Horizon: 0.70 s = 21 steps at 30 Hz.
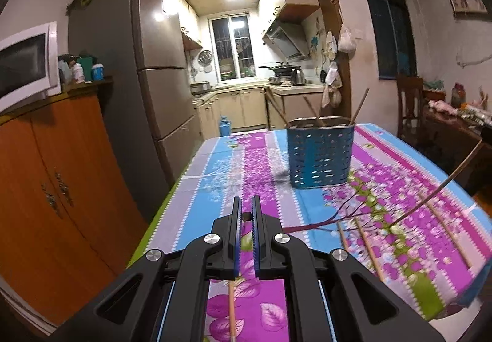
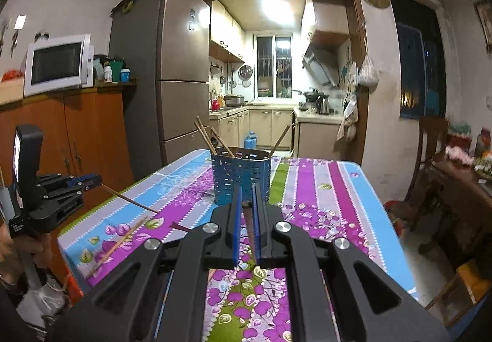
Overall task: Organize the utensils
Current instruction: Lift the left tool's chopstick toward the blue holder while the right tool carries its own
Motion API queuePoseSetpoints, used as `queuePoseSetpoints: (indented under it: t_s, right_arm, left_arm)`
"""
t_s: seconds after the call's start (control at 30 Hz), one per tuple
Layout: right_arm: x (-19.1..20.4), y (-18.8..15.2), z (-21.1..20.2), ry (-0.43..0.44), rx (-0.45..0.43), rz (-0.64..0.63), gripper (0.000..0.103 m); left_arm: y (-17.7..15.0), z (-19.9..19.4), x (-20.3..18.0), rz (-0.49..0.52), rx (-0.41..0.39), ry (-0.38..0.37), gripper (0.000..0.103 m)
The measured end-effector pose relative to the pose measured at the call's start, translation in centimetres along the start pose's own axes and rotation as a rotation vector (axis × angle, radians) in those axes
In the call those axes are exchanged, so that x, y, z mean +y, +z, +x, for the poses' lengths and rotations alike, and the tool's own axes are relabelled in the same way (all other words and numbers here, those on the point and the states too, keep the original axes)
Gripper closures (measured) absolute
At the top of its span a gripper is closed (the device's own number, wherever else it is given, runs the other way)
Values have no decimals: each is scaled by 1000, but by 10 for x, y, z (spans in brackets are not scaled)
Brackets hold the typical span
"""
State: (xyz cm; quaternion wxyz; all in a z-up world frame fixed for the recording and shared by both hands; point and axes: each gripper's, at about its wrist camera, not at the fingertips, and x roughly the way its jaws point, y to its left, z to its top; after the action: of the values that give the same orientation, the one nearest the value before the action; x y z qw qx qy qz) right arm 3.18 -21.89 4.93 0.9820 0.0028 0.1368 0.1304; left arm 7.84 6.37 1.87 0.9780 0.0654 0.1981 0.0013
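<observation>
Left claw (image 1: 246,213) pinched nearly closed on a chopstick (image 1: 232,308); its dark end shows between the pads, the shaft runs back under the claw, over the near edge of the table (image 1: 215,157). Right claw (image 2: 247,203) likewise narrow, clamped on a second chopstick (image 2: 249,225), dark tip poking out between the fingers, pointing at the holder. From the right wrist view the left claw (image 2: 89,180) sits off the table's left edge, with its stick (image 2: 129,197) slanting down over the cloth. Blue perforated holder (image 1: 319,154) stands upright mid-table toward the far edge, nothing between it and either claw. Inside: several chopsticks (image 2: 204,134) leaning left, one leaning right; exact count unclear. Loose chopsticks (image 1: 367,248) lie on the flowered cloth near the right near corner in the left wrist view, well apart from the holder; one more (image 2: 118,245) lies by the near left edge in the right wrist view. Around: orange cabinet (image 1: 55,188) with microwave (image 2: 57,65) left of the table, fridge (image 1: 135,50) behind it, wooden chair (image 2: 430,145) off the right side.
</observation>
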Motion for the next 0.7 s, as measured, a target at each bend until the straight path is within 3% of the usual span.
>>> queuePoseSetpoints:
  t_s: [0.27, 0.7]
  right_arm:
    - [-2, 11, 3, -13, -8, -4, 98]
    - [7, 33, 13, 23, -22, -43, 98]
  left_arm:
    - [22, 6, 20, -59, 37, -136, 96]
    - [55, 0, 19, -9, 26, -167, 96]
